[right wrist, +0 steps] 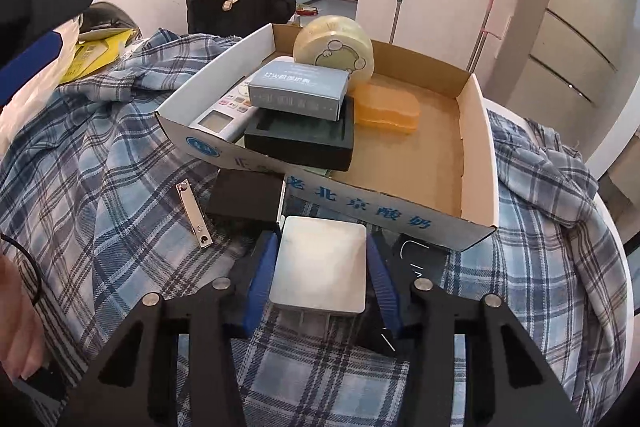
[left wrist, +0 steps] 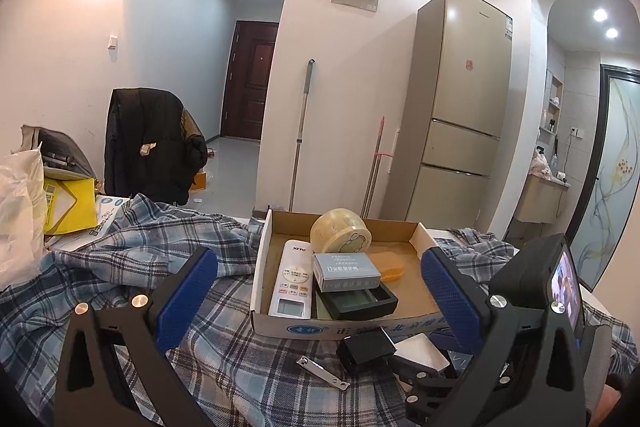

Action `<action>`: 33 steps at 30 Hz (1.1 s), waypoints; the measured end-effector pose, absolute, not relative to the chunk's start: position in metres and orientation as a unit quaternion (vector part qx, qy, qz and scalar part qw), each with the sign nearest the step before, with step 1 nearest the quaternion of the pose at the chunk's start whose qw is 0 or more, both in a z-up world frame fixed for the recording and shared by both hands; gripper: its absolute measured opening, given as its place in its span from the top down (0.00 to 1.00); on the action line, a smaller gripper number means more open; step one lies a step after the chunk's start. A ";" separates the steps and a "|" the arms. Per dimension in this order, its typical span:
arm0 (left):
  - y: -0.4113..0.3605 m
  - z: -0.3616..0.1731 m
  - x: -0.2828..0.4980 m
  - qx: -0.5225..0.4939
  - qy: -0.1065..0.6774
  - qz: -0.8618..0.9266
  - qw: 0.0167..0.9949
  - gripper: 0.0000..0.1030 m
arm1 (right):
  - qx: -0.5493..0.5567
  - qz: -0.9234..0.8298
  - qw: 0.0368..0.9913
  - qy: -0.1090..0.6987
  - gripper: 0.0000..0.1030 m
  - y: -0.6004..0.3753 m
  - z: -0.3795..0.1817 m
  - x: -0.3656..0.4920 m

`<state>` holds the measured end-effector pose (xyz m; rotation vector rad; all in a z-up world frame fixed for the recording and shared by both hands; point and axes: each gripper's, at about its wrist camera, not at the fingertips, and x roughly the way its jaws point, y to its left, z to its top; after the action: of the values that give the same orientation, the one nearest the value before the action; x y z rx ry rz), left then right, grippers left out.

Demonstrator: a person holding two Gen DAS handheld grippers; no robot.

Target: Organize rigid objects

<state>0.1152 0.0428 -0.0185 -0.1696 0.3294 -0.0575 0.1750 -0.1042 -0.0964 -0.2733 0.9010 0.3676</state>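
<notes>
My right gripper (right wrist: 323, 239) is shut on a flat silver square box (right wrist: 320, 267), one blue pad against each of its sides, on the plaid cloth just in front of the cardboard tray (right wrist: 476, 147). The tray holds a white remote (right wrist: 218, 121), a grey carton (right wrist: 298, 89) on a black case (right wrist: 300, 143), an orange case (right wrist: 388, 109) and a round cream lamp (right wrist: 334, 49). A nail clipper (right wrist: 194, 213) and a small black box (right wrist: 246, 199) lie on the cloth left of the silver box. My left gripper (left wrist: 318, 259) is open, empty, facing the tray (left wrist: 258, 267).
A dark flat item with white lines (right wrist: 420, 259) lies under the right finger. Plaid cloth (left wrist: 120, 267) covers the table. Yellow papers (left wrist: 68, 207) and a white bag (left wrist: 16, 219) sit at far left. A chair with a black jacket (left wrist: 152, 143) and a fridge (left wrist: 460, 107) stand behind.
</notes>
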 end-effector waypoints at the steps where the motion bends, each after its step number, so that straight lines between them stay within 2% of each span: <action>1: 0.043 -0.018 0.115 -0.086 0.162 -0.028 0.983 0.00 | -0.127 0.178 0.874 0.433 0.56 -0.105 -0.096 0.176; 6: 0.049 -0.018 0.114 -0.096 0.162 -0.023 0.982 0.00 | -0.096 0.193 0.862 0.459 0.57 -0.111 -0.104 0.183; 16: 0.051 -0.018 0.116 -0.101 0.169 -0.020 0.980 0.00 | -0.131 0.185 0.853 0.470 0.57 -0.131 -0.101 0.175; 20: 0.051 -0.018 0.117 -0.098 0.173 -0.019 0.980 0.00 | -0.094 0.175 0.856 0.478 0.57 -0.161 -0.098 0.176; 25: 0.040 -0.029 0.135 -0.056 0.245 -0.005 0.968 0.00 | -0.088 0.171 0.867 0.460 0.57 -0.170 -0.098 0.176; 29: 0.038 -0.029 0.142 -0.065 0.279 -0.030 0.958 0.00 | -0.102 0.172 0.871 0.448 0.57 -0.166 -0.099 0.173; 31: 0.035 -0.030 0.151 -0.062 0.325 -0.025 0.943 0.00 | -0.091 0.170 0.875 0.444 0.57 -0.171 -0.098 0.173; 33: 0.035 -0.037 0.163 -0.070 0.379 -0.028 0.922 0.07 | -0.083 0.165 0.880 0.438 0.57 -0.175 -0.096 0.173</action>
<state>0.1632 0.0349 -0.0372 -0.1433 0.7784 -0.0569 0.1727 -0.1750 -0.0958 -0.1720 0.9136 0.3440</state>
